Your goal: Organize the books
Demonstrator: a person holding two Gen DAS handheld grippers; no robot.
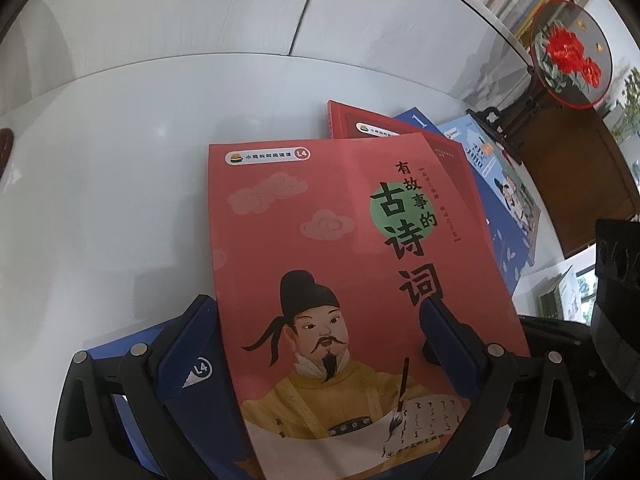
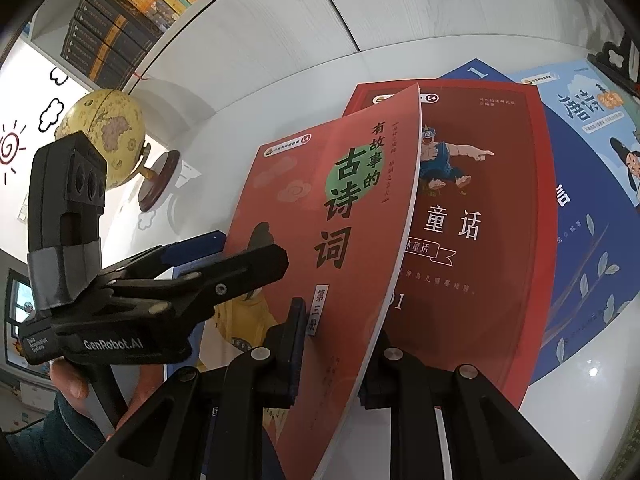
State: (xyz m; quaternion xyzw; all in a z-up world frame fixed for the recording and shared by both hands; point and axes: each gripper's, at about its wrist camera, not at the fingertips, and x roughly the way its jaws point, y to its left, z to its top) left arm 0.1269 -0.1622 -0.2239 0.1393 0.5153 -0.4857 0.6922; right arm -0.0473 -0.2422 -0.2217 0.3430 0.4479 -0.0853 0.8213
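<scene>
1. Left wrist view: the coral-red poetry book fills the middle, its lower edge cut off by the frame, so the bottom of the cover is lost.
2. Left gripper has its two blue-padded fingers standing wide, one on each side of the cover; whether the pads press the book or just flank it, I cannot tell.
3. Under that left finger, a blue book peeks out, mostly hidden.
4. Far right on the white table, a fanned pile: a dark red book, a navy book and a light blue book, each covered by the one before it.
5. Beyond them, a round fan with red flowers on a dark wooden stand, its base blocked by the pile.
6. Right wrist view, far left: a yellow globe on a round wooden foot, partly behind the black plastic left gripper, with a hand below it, mostly cut off.
7. Centre: the coral book is lifted on edge, glossy cover bowing, its thin white page edge facing right.
8. Right gripper is nearly closed, pinching the book's lower edge between its pads.
9. Right of it, the dark red cover lies flat, half screened by the raised book; shelved spines up top are too blurred to read.
</scene>
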